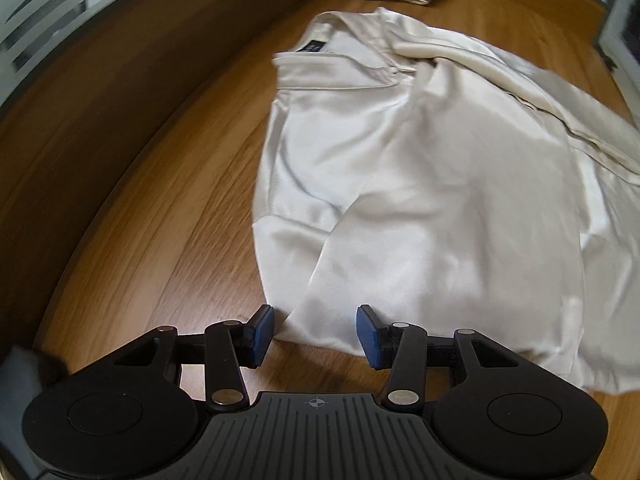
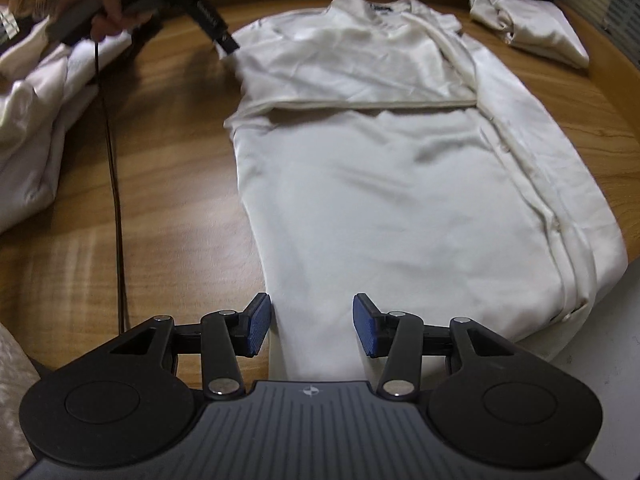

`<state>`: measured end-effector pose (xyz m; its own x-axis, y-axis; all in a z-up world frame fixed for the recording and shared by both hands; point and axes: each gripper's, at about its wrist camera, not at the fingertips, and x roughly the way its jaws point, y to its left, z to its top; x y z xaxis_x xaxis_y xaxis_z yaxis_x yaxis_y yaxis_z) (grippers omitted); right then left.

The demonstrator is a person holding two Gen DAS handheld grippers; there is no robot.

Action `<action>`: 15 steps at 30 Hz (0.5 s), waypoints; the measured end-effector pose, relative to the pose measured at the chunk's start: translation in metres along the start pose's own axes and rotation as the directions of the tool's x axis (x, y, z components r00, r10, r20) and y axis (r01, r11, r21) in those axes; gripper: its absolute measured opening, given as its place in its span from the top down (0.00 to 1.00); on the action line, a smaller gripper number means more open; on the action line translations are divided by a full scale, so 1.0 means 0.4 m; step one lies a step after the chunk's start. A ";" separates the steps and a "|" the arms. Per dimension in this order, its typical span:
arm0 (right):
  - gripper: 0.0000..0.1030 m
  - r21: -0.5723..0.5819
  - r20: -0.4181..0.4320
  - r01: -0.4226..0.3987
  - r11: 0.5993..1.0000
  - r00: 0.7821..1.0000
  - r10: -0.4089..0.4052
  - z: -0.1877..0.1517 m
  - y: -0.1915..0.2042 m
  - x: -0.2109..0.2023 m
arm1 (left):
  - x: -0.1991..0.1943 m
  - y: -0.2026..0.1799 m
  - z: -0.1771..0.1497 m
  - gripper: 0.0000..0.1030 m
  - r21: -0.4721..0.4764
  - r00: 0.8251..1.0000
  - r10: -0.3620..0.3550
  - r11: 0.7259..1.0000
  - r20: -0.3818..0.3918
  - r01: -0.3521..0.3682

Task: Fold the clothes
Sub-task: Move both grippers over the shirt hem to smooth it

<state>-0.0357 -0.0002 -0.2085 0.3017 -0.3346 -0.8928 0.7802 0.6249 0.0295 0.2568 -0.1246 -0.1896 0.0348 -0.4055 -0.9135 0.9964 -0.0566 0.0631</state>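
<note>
A cream shirt lies partly folded on the counter. The right gripper has its fingers spread, the shirt's near edge between them. The left gripper is likewise spread, straddling a shirt corner.

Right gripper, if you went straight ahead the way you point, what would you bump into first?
Probably the cream shirt. The right gripper is open, and the shirt's near end already lies between its fingers, so it would likely run along the cloth. How high it hovers above the wooden table is unclear.
</note>
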 end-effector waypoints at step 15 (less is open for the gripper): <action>0.73 -0.001 -0.019 0.035 0.999 0.999 -0.035 0.005 0.028 0.014 | -0.008 0.004 -0.023 0.45 0.226 0.993 -0.117 0.967 -0.004 0.115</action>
<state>-0.0243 0.0034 -0.2123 0.2634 -0.3427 -0.9018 0.7898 0.6134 -0.0024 0.2590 -0.1148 -0.1904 -0.0821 -0.3920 -0.9163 0.9504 -0.3077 0.0465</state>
